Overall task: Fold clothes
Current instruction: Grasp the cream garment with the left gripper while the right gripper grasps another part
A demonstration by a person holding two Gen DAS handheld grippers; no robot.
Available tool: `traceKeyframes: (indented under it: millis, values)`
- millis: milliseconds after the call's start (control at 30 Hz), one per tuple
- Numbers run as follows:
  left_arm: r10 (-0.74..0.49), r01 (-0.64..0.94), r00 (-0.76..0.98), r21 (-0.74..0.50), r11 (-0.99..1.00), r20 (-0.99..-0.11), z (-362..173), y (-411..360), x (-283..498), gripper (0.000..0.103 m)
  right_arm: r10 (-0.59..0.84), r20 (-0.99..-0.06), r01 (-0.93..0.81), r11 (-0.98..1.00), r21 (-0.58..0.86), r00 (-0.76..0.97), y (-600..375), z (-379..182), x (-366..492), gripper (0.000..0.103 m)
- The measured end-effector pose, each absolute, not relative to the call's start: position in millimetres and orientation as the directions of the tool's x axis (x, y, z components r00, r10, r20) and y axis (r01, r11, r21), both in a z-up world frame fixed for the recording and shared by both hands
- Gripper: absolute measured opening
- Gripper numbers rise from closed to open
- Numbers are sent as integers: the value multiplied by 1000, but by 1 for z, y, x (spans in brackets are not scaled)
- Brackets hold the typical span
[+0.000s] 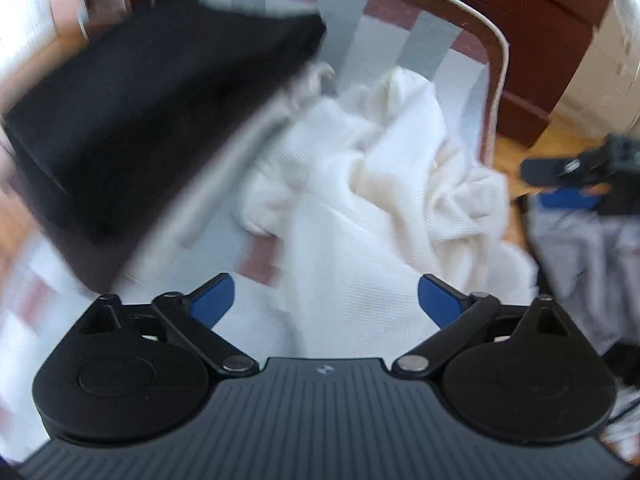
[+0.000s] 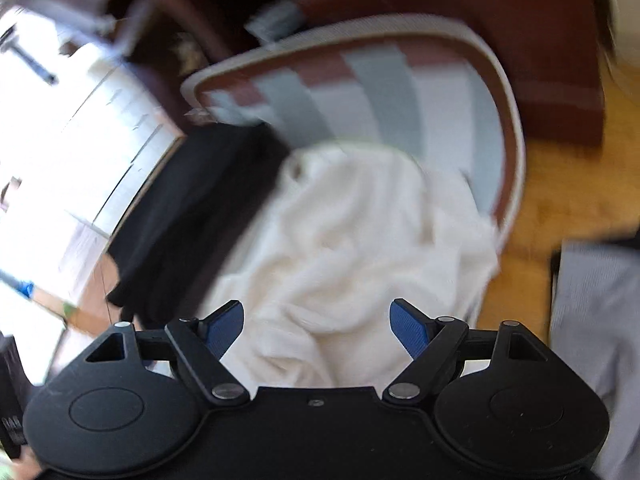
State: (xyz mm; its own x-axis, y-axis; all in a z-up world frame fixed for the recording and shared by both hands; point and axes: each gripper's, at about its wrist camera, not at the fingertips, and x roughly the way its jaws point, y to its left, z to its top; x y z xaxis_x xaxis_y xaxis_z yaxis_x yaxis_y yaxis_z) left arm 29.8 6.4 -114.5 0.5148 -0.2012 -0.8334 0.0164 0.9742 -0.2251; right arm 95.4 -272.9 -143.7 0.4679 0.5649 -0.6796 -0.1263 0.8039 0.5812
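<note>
Two claws, both spread wide w/ nothing between the pads: left claw (image 1: 326, 304) and right claw (image 2: 318, 330) each point down at a crumpled white knit garment (image 1: 360, 208), which lies heaped on a checked mat (image 1: 424, 28) (maroon, grey, white squares, pale piped border). The garment's right side spills over the mat's border toward the wood floor (image 1: 516, 148). A folded black garment (image 1: 140, 112) sits on the mat's left part, just beside the white one; whether they overlap cannot be told (motion blur).

Risks, as judged:
- Heap shows no clear hem or sleeve end; a blind pinch may catch several layers at once, so the piece would lift as a lump and not spread.
- Left claw close to the black stack; a wide pinch or a sideways drag could snag it and undo that fold.
- Pulling rightward would take more cloth off the mat onto the floor.
- Both claws aim at the same heap; converging paths could knock pads together.

Room: the far part of the mat is bare, usable for spreading. Left is closed by the black stack. Right of the mat: floor, then a grey garment (image 2: 596, 320). Dark wood furniture (image 2: 460, 8) bounds the far side.
</note>
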Motion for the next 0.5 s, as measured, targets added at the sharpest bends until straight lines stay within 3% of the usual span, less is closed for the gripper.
traceKeyframes:
  millis: [67,100,200,233,333,400,433,467,500]
  values:
    - [-279,-26,499,-336,941,-820,-134,15,33,66,563,-692,-43,789,613,451,-282,-168,110,84]
    - [-288,-36,497,-352,935,-819,-142,16,33,62,551,-704,-5,789,614,448,-285,-177,117,84]
    - [-272,-4,526,-322,947,-806,-153,9,34,60,493,-734,77,804,590,467,-292,-197,139,86]
    - [-268,11,537,-312,950,-800,-155,7,34,60,473,-743,105,807,581,473,-294,-203,148,91]
    - [-291,11,555,-343,939,-780,-167,11,43,64,467,-764,163,797,582,446,-299,-227,171,91]
    - [-317,4,560,-380,925,-765,-177,16,51,67,524,-742,160,762,628,418,-296,-240,178,72]
    - [-341,-7,556,-415,910,-758,-183,20,56,72,568,-721,133,742,657,398,-290,-245,179,36]
    - [-364,-17,553,-447,894,-749,-189,23,60,74,599,-711,114,730,674,370,-283,-250,180,19]
    - [-387,-24,552,-478,878,-738,-194,26,63,74,620,-703,105,720,686,348,-277,-253,178,14]
